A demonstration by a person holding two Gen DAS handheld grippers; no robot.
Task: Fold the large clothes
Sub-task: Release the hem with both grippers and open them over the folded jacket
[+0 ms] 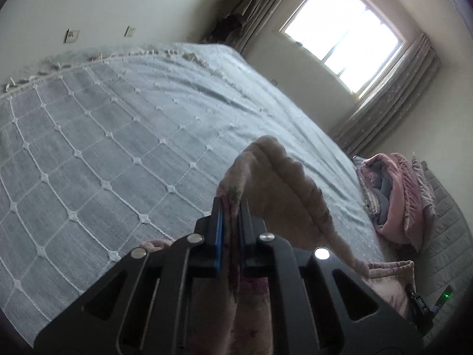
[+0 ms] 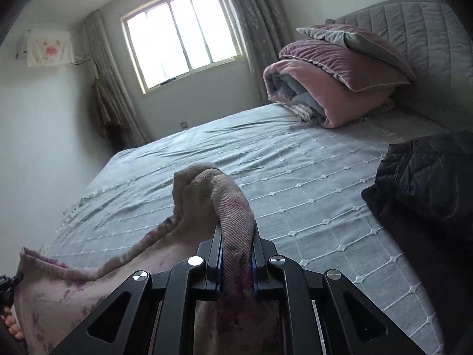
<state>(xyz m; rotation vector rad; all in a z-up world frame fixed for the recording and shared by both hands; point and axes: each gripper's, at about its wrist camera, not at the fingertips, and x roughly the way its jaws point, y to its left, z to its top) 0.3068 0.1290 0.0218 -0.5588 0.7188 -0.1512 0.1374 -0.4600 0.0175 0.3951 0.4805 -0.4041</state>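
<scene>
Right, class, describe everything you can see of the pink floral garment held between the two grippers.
The pink floral garment is a soft, pale pink ribbed-looking cloth with faded purple flower prints and a thick rolled hem. It is held off the grey-blue bedspread, stretched and sagging between both grippers: the left gripper is shut on one bunched edge, the right gripper on another. Its full shape is hidden.
</scene>
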